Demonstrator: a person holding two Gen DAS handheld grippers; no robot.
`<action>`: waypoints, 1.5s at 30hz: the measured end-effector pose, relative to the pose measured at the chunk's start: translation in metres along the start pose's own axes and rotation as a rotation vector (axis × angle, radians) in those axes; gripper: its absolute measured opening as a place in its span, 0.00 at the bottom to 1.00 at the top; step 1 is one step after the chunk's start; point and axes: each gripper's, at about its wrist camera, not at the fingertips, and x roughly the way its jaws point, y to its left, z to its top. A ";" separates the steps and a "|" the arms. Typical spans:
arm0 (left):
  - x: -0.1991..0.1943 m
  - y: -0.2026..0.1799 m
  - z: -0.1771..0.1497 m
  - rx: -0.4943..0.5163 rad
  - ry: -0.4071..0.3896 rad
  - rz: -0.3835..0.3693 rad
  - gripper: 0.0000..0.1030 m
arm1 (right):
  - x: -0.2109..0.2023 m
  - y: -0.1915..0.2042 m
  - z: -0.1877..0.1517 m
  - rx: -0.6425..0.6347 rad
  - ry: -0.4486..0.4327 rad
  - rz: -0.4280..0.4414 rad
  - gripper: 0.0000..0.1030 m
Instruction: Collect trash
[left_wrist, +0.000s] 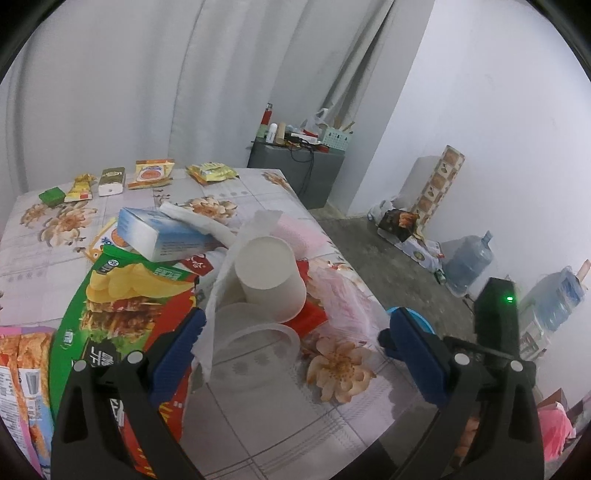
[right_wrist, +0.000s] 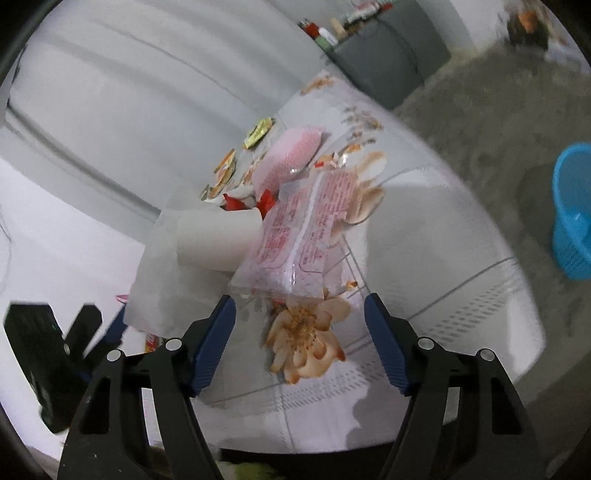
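Note:
A pile of trash lies on the flowered tablecloth (left_wrist: 258, 424): a green chip bag (left_wrist: 122, 295), a blue-and-white box (left_wrist: 159, 232), a white paper cup (left_wrist: 269, 269) on its side, a white tissue (left_wrist: 207, 339), a clear plastic lid (left_wrist: 258, 332) and a pink-printed clear wrapper (left_wrist: 343, 295). My left gripper (left_wrist: 295, 350) is open around the lid and the tissue's edge, gripping nothing. My right gripper (right_wrist: 301, 332) is open just short of the pink wrapper (right_wrist: 303, 236), beside the paper cup (right_wrist: 214, 236) and tissue (right_wrist: 162, 288). Its pads touch nothing.
Snack packets (left_wrist: 151, 173) line the table's far edge, and an orange snack bag (left_wrist: 22, 387) lies at the near left. A blue basket (right_wrist: 572, 210) stands on the floor to the right of the table. Water jugs (left_wrist: 469, 262) and a grey cabinet (left_wrist: 295, 166) stand by the wall.

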 end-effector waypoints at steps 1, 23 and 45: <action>0.001 -0.001 0.000 -0.004 0.000 0.002 0.94 | 0.005 -0.001 0.003 0.010 0.003 -0.008 0.60; 0.036 -0.005 0.037 0.047 0.079 0.060 0.76 | 0.014 -0.019 0.026 0.043 0.003 0.031 0.23; 0.055 -0.036 0.047 0.259 0.060 0.224 0.55 | -0.005 -0.039 0.016 0.070 -0.023 0.059 0.23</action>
